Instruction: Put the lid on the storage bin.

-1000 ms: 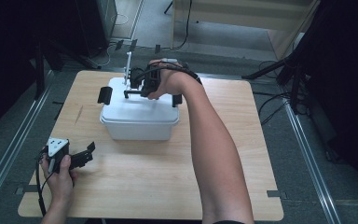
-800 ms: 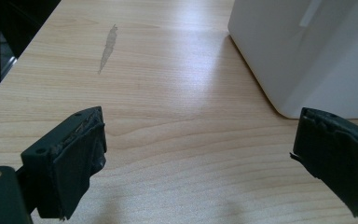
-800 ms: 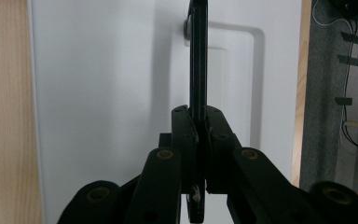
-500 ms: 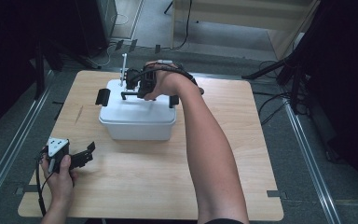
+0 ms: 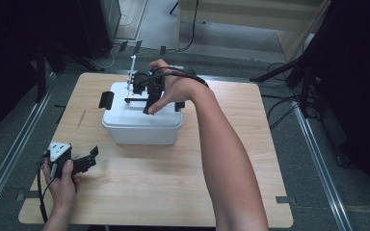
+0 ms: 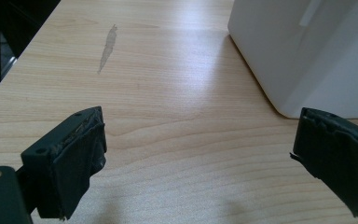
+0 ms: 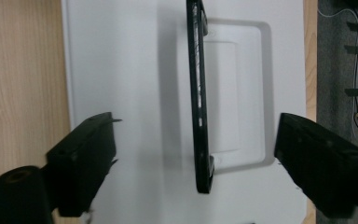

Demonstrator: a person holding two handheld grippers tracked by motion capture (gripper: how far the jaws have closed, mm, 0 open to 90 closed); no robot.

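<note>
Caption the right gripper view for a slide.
Open right gripper poised above the white box lid, jaws either side of its raised black handle.

Right gripper (image 7: 193, 158): jaws wide apart above white lid (image 7: 130, 70). Black handle (image 7: 198, 93) upright between them, untouched. Recess (image 7: 235, 93) alongside. Table (image 7: 23, 70) beyond lid edge.

My right arm stretches forward across the table, wrist bent down, right gripper (image 5: 147, 91) pointing downward with its jaws spread wide. My left hand (image 5: 62, 180) sits low near my body, its left gripper (image 5: 89, 159) level, jaws parted wide.
</note>
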